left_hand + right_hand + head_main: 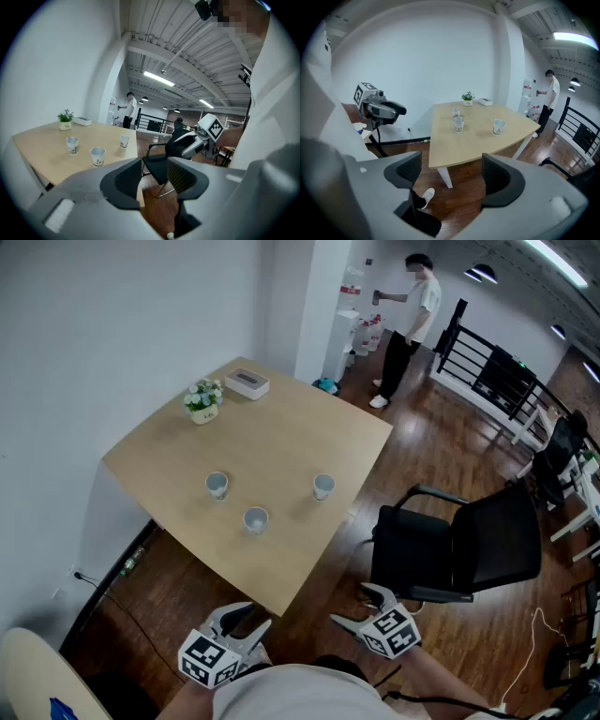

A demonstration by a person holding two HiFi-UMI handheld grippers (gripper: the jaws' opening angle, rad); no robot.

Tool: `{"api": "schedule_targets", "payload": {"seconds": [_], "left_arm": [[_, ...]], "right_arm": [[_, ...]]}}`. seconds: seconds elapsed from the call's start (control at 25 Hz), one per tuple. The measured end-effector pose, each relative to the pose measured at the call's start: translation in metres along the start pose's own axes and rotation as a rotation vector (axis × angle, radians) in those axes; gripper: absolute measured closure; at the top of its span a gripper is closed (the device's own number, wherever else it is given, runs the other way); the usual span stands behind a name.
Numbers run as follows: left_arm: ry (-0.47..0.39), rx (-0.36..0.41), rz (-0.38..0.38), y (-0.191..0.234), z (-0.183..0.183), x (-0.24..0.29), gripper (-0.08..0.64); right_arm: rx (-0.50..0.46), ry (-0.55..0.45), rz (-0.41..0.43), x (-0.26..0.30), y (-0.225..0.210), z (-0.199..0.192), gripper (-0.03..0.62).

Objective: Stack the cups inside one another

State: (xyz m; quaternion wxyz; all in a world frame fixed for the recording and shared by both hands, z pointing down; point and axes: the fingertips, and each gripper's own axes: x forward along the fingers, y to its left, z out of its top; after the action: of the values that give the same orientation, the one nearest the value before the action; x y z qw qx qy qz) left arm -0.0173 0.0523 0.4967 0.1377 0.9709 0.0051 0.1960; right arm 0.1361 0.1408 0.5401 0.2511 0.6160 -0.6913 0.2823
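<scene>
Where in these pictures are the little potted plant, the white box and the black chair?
potted plant [203,396]: head view, on its white flowers.
white box [247,382]: head view, on its top face.
black chair [495,538]: head view, on its backrest.

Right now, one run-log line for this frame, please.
stage: not started | cups: three, apart, upright on table | left gripper: open, empty | right gripper: open, empty | both short of table

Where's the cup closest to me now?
Head view: the closest cup sits toward the near edge of the table, between the left cup and right cup.
</scene>
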Motion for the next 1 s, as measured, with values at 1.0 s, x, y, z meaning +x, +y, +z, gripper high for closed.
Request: {"api": "schedule_targets", "payload": {"seconds": [1.0], "left_arm": [[-0.118, -0.181, 0.413, 0.123, 0.074, 0.045, 0.380]], "right_arm": [[-0.170, 0.101, -0.013, 0.263, -0.282, 0.143, 0.176]]}}
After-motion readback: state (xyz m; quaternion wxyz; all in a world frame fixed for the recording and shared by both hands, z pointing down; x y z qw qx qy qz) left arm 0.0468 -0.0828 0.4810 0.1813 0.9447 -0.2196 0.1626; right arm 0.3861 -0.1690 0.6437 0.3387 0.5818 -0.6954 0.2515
